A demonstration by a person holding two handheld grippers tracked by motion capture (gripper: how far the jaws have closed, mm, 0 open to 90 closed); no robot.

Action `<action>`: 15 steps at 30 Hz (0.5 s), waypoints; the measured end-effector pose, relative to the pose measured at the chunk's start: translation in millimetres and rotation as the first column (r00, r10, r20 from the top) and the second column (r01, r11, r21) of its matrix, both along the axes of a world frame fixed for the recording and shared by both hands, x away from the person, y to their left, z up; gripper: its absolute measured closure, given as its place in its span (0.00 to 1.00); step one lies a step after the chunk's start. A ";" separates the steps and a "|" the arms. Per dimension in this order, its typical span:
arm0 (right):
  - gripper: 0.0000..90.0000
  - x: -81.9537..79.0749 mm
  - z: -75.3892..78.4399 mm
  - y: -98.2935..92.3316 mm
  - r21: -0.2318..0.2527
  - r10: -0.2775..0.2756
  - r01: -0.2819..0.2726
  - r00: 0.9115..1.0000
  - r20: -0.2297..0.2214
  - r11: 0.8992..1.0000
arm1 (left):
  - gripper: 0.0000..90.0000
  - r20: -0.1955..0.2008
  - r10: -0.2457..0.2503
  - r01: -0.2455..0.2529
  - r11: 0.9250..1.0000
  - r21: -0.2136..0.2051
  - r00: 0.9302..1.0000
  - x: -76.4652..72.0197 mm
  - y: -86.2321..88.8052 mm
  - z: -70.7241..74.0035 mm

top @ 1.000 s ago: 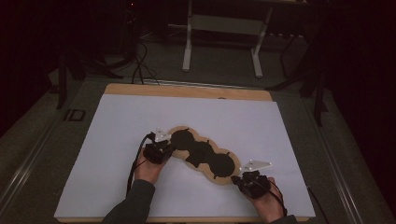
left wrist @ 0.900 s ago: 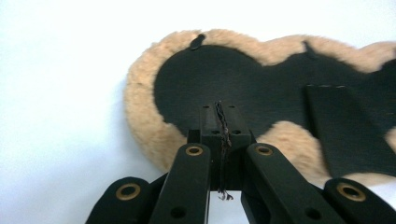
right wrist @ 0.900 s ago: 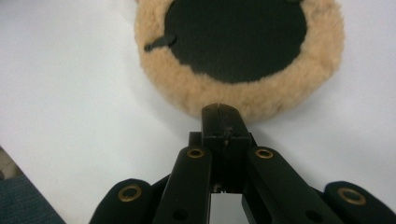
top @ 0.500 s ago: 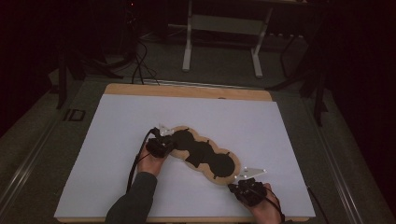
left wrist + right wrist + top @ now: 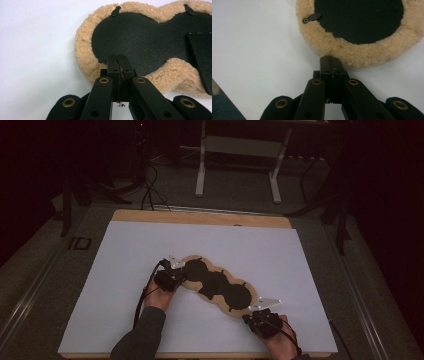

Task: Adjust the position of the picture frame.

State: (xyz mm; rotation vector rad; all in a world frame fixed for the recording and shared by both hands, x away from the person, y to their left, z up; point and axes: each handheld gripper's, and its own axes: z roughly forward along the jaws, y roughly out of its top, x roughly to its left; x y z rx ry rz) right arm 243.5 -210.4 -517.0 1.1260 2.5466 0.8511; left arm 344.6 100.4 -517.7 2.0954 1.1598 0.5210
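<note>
since a moment ago the right gripper [image 5: 262, 320] has slid back toward the person's edge of the table and a little to the left, while the left gripper [image 5: 170, 276] has stayed put at the pad's far-left lobe. the long fleece pad [image 5: 216, 285], tan and woolly round the rim with a black lobed centre, lies flat and slantwise on the white table cover [image 5: 125, 250], running from upper left down to lower right. in the left gripper view the jaws are pressed together, tips over the tan rim [image 5: 86, 62] where it meets the black inner face [image 5: 140, 40]; whether any fleece is caught between them i cannot tell. in the right gripper view the jaws are closed too, their tip just at the outer edge of the rim [image 5: 352, 55], touching or nearly so. small black tabs [image 5: 312, 17] sit on the fleece edge.
</note>
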 end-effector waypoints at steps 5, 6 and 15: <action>1.00 5.8 0.4 -4.1 -0.001 -0.029 0.029 1.000 0.002 1.000 | 1.00 0.001 -0.007 0.007 1.000 0.012 1.000 -4.7 -0.6 0.1; 1.00 8.1 0.2 -5.6 0.002 -0.038 0.038 0.999 0.003 0.999 | 1.00 0.003 -0.006 0.006 1.000 0.007 1.000 -5.5 -0.4 -0.3; 1.00 23.1 0.4 -11.6 0.001 -0.098 0.098 0.995 0.008 0.995 | 1.00 0.007 -0.024 0.024 1.000 0.001 1.000 -9.6 1.3 -0.6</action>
